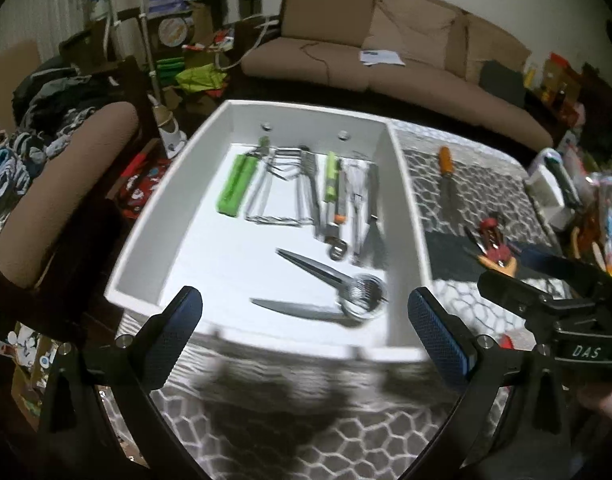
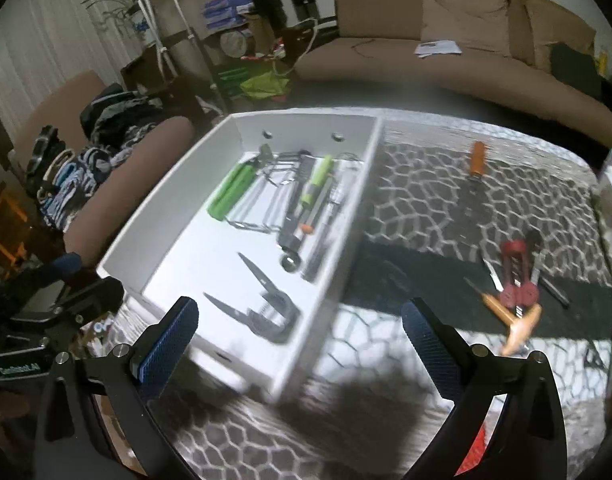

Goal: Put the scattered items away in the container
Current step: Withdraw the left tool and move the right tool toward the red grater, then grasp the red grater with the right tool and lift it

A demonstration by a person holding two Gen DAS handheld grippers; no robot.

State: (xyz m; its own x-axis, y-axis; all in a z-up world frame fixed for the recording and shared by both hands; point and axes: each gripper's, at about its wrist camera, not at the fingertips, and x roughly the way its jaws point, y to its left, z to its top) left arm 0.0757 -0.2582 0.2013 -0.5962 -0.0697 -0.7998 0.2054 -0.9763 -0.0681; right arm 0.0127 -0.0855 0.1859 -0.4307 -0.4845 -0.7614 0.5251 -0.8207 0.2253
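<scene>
Utensils left outside the white drawer, like the red corkscrew, sit tangled; both grippers gape empty, so a grab may snag neighbours.

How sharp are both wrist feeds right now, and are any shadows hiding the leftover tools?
Left wrist: motion smear along the white tray's near rim, shadow on the mat below. Right wrist: blurrier overall; tray corner and the wooden-handled tool smeared; a dark band under the red tool, still visible. Fisheye bends both.
</scene>
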